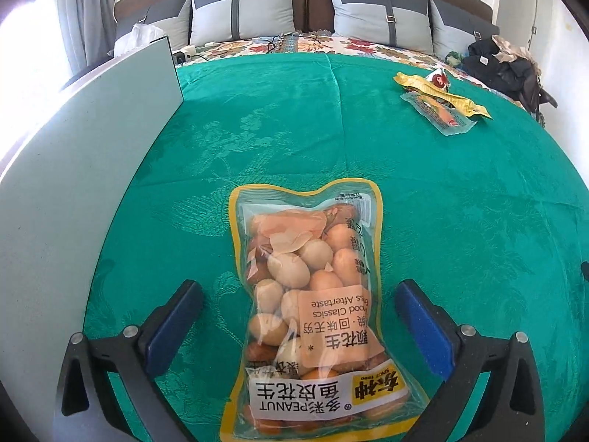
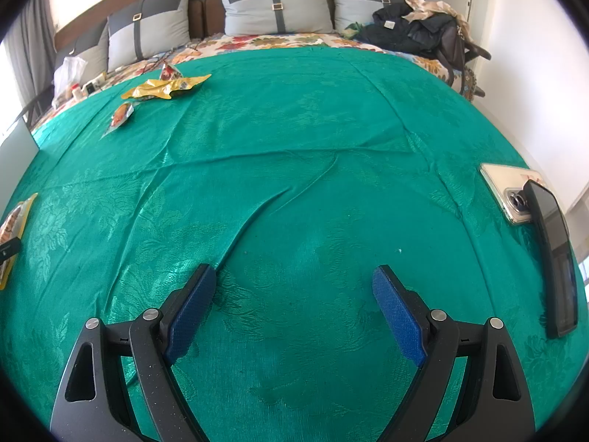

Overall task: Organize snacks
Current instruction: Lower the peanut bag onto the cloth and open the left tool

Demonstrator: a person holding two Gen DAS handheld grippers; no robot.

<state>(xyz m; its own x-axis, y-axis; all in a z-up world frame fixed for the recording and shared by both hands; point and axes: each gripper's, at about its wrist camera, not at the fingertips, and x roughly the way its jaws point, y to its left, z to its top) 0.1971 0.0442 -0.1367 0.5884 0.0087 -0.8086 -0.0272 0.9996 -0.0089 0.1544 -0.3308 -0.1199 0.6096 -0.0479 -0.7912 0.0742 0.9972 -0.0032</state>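
A clear, yellow-edged bag of peanuts [image 1: 309, 309] lies flat on the green cloth [image 1: 279, 121]. My left gripper [image 1: 298, 291] is open, its blue pads on either side of the bag, not touching it. A yellow wrapper [image 1: 441, 94], a clear sausage pack [image 1: 438, 112] and a small red packet [image 1: 438, 78] lie far right. My right gripper [image 2: 294, 276] is open and empty over bare cloth. In the right wrist view the yellow wrapper [image 2: 165, 87] and sausage pack [image 2: 120, 115] lie far left, and the peanut bag's edge [image 2: 11, 221] shows at the left border.
A pale grey box [image 1: 73, 169] stands at the cloth's left side. Two phones [image 2: 515, 191] [image 2: 556, 258] lie at the cloth's right edge. Pillows [image 2: 276, 3] and a pile of dark clothes [image 2: 416, 25] are at the back.
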